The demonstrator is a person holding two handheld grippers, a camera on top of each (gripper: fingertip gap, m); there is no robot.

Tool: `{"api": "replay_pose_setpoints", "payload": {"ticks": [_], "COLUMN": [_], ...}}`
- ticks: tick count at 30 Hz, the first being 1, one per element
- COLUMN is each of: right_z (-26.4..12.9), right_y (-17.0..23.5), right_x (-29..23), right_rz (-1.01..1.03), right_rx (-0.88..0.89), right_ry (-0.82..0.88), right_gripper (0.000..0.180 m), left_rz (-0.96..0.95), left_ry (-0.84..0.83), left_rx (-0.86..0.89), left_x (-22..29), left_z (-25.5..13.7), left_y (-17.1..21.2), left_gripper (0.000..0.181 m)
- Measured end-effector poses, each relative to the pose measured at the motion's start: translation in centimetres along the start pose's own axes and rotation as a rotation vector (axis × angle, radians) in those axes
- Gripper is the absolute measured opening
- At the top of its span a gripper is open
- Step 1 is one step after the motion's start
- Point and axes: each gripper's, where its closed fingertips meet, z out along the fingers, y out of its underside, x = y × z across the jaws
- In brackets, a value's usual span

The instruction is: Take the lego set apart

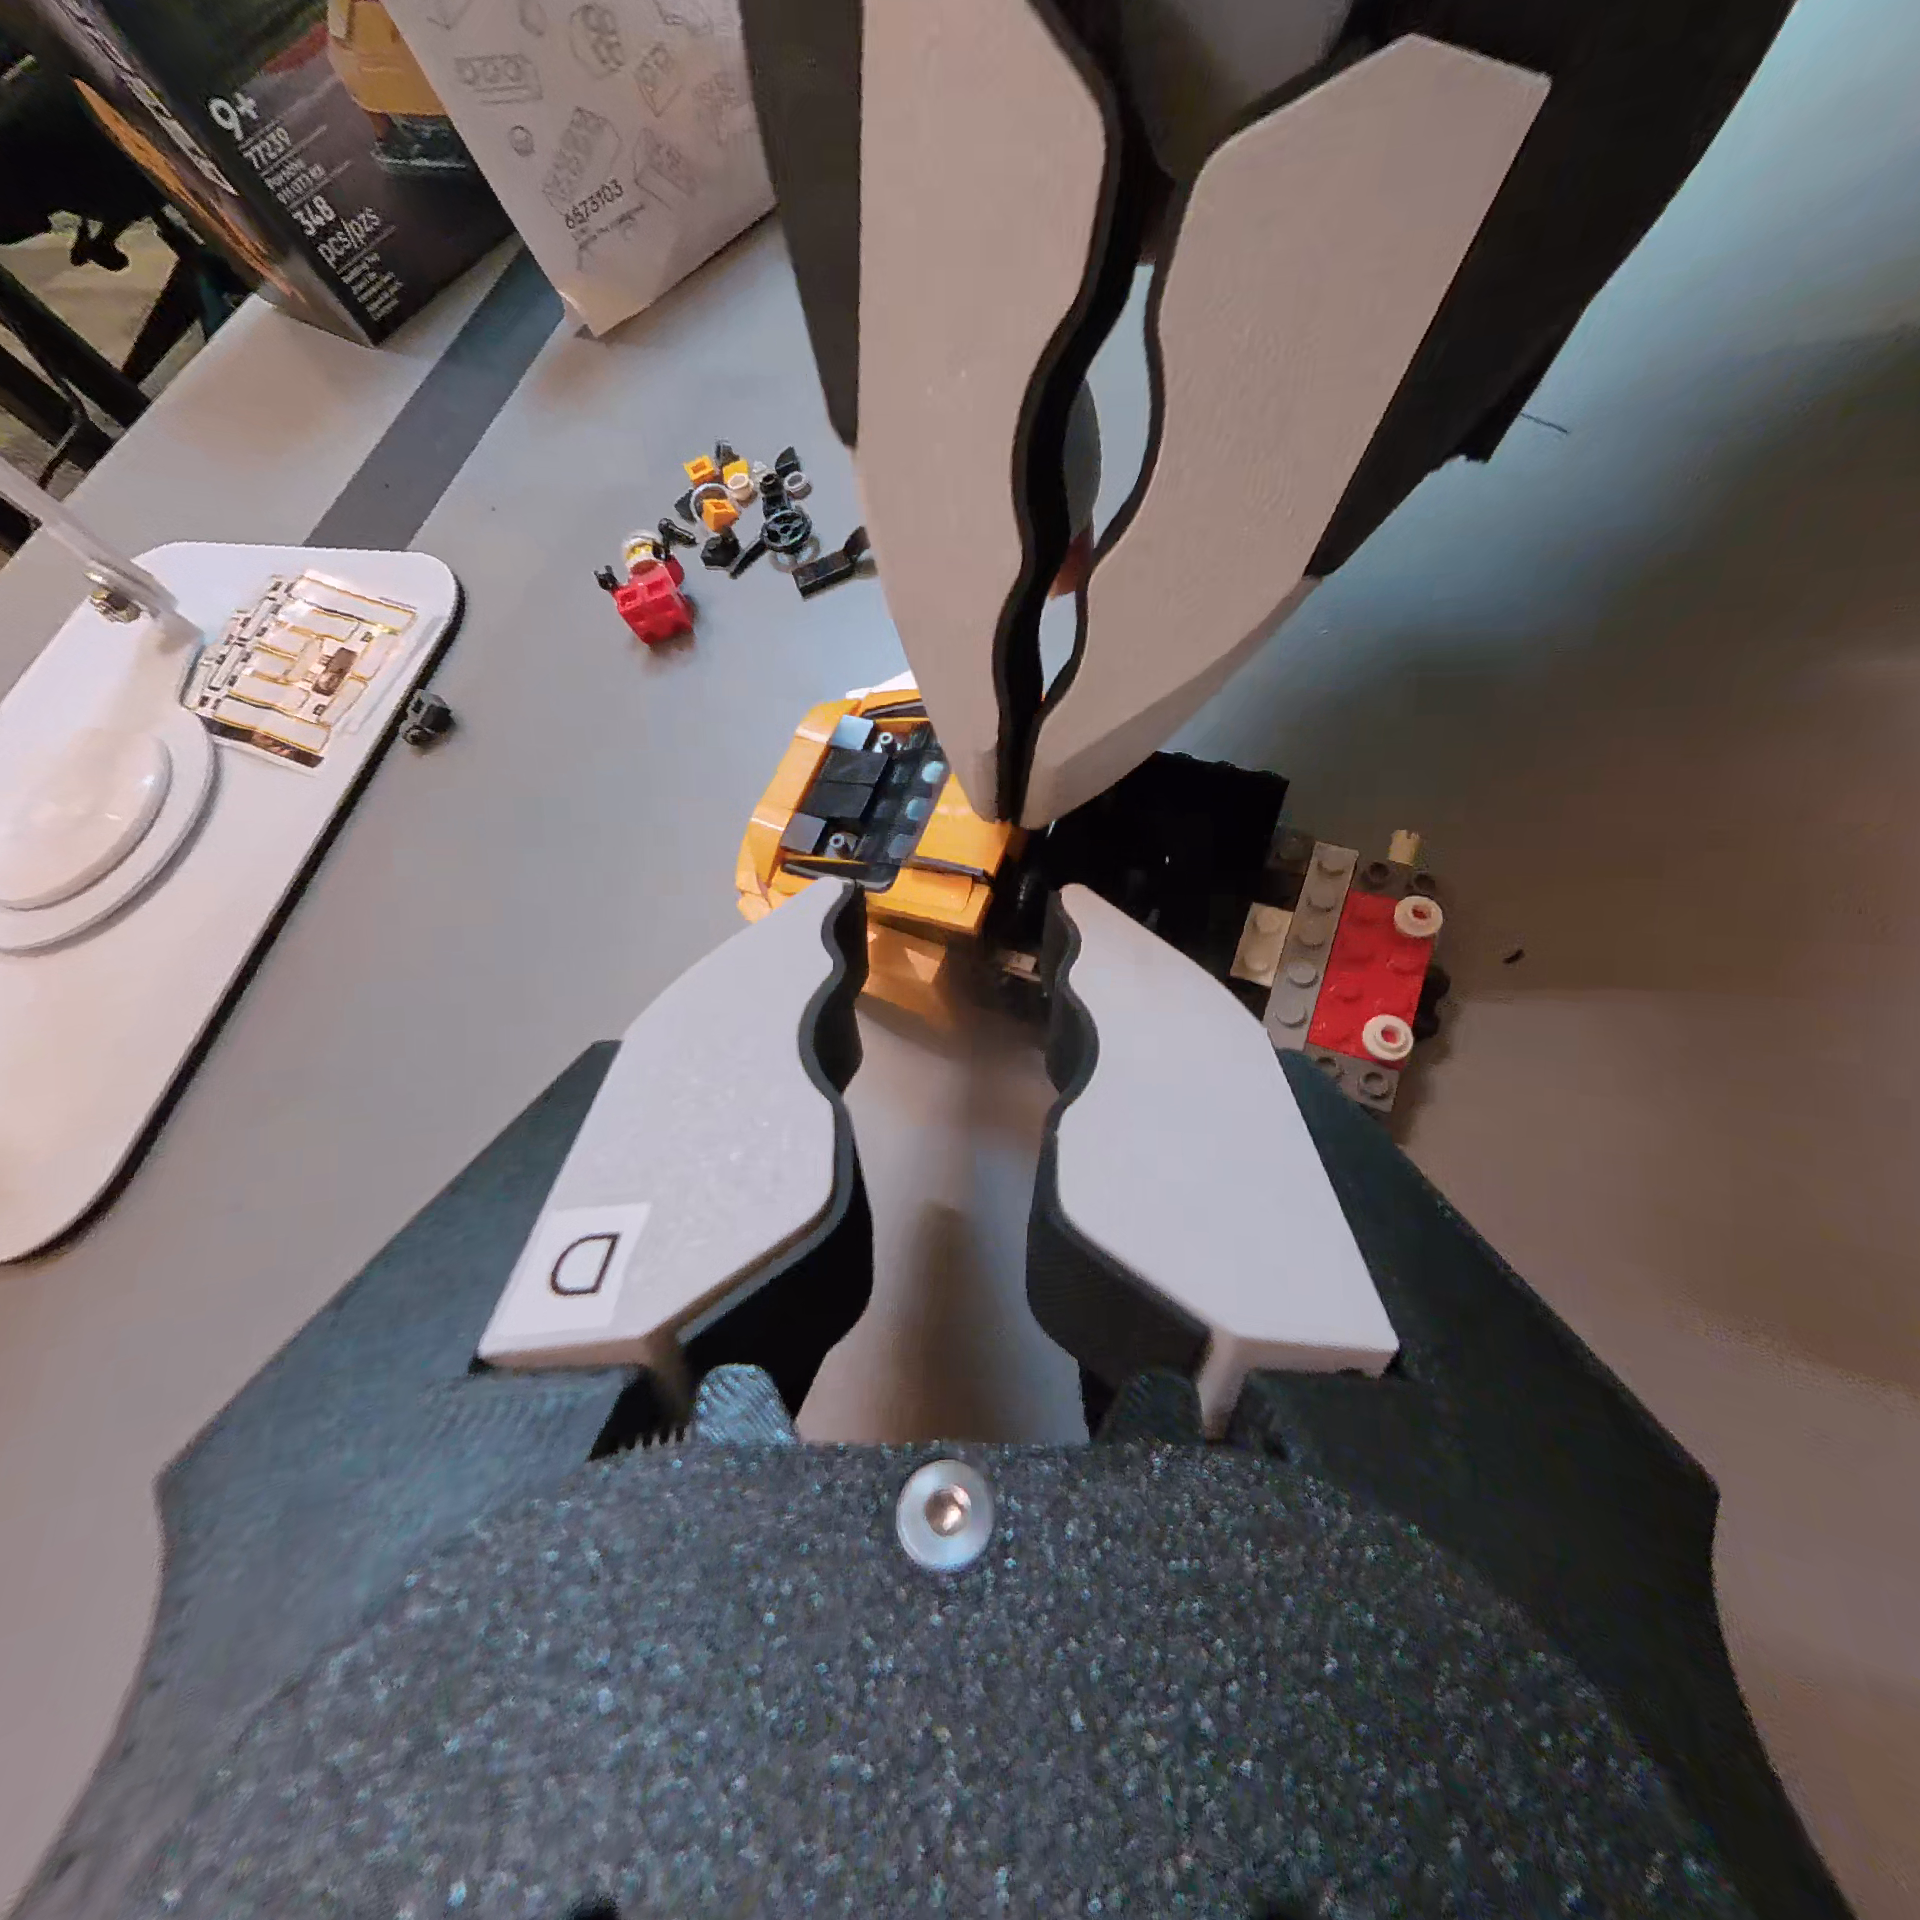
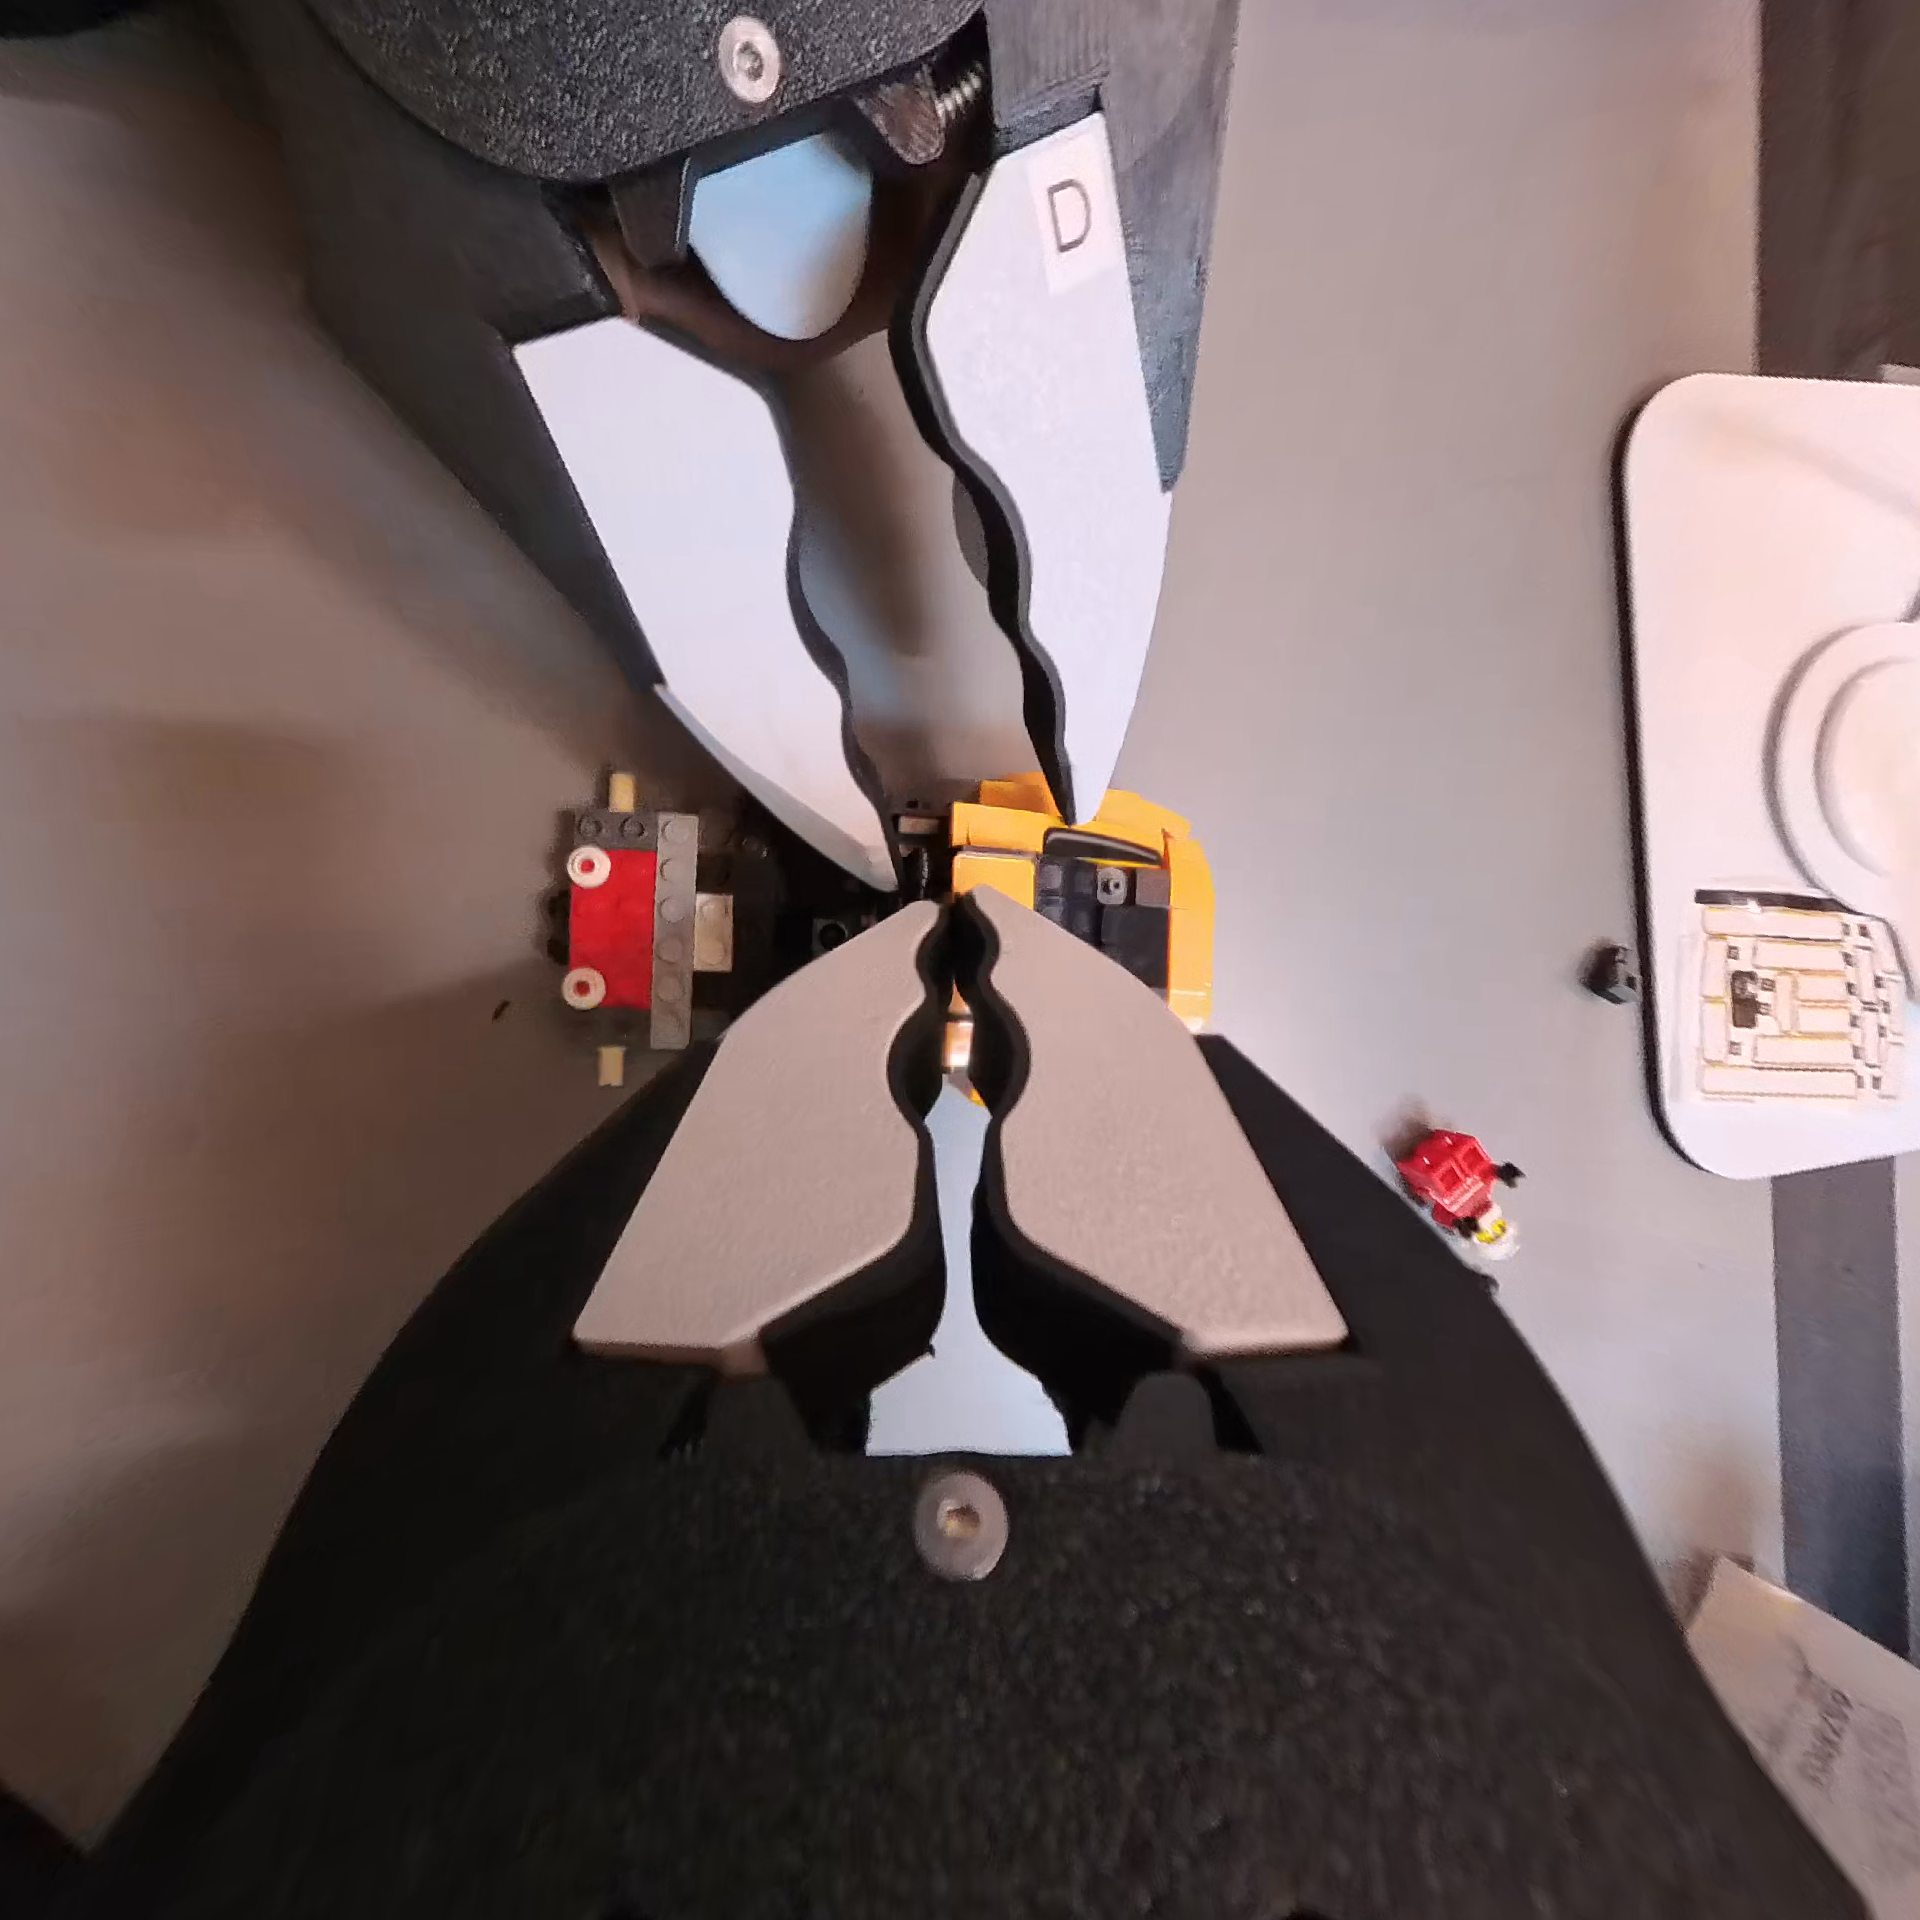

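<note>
The lego car lies on the grey table, with an orange body [image 1: 935, 862] at one end and a bare chassis with a red plate [image 1: 1361, 971] at the other. My left gripper [image 1: 956, 904] is open, its fingers standing either side of the car's near side where orange meets black. I see no firm press. My right gripper [image 2: 954, 914] is shut, its tips at the seam between the orange body [image 2: 1184, 894] and the black middle. Nothing shows between its pads. It comes in from the top of the left wrist view [image 1: 1013, 816]. The left gripper [image 2: 977, 842] faces it.
A pile of small loose pieces [image 1: 748, 509] and a red minifigure [image 1: 649, 597] lie beyond the car. A white flat base [image 1: 208, 935] with a sticker sheet [image 1: 291, 665] sits left, a small black piece [image 1: 426, 717] beside it. The set's box [image 1: 281, 187] and a paper bag [image 1: 603, 156] stand at the back. Less than 4 cm separates the two grippers' tips. The red minifigure [image 1: 649, 597] is about equally far from each gripper, around 15 cm. It turns up in the right wrist view [image 2: 1451, 1167] as well.
</note>
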Motion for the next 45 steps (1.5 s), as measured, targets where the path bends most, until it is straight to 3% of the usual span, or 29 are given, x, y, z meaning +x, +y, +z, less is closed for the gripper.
{"api": "replay_pose_setpoints", "payload": {"ticks": [4,9,13,17,23,41,42,45], "right_z": [-1.9,-1.0,0.4,0.5,0.1,0.7,0.6,0.9], "right_y": [-1.1,0.0,0.9,1.0,0.5,0.3,-0.5,-0.3], "right_x": [1.8,0.8,0.5,0.6,0.4,0.4,-0.8,-0.8], "right_rz": [0.052,0.043,0.057,0.066,0.064,0.065,0.069,0.079], "right_rx": [0.121,0.056,-0.004,-0.016,0.006,-0.028,0.025,0.041], "right_ry": [0.089,0.031,0.0,-0.016,-0.04,-0.075,-0.149,-0.1], "right_gripper": [0.0,0.026,0.028,0.029,0.015,0.014,0.0,0.0], "left_rz": [0.003,0.009,0.004,-0.005,0.011,0.028,0.032,0.086], "left_ry": [0.0,-0.011,-0.029,0.0,0.037,-0.015,-0.019,-0.053], "left_rx": [0.005,0.016,0.071,0.039,0.033,0.027,0.029,0.02], "left_x": [0.1,-0.1,-0.6,-0.2,0.4,0.3,0.3,0.2], "left_z": [0.0,0.1,0.1,0.5,0.4,0.7,0.8,0.7], "left_y": [-0.1,-0.2,-1.0,-0.5,-0.4,-0.5,-0.5,-0.3], "left_gripper": [0.033,0.036,0.049,0.042,0.044,0.037,0.037,0.037]}}
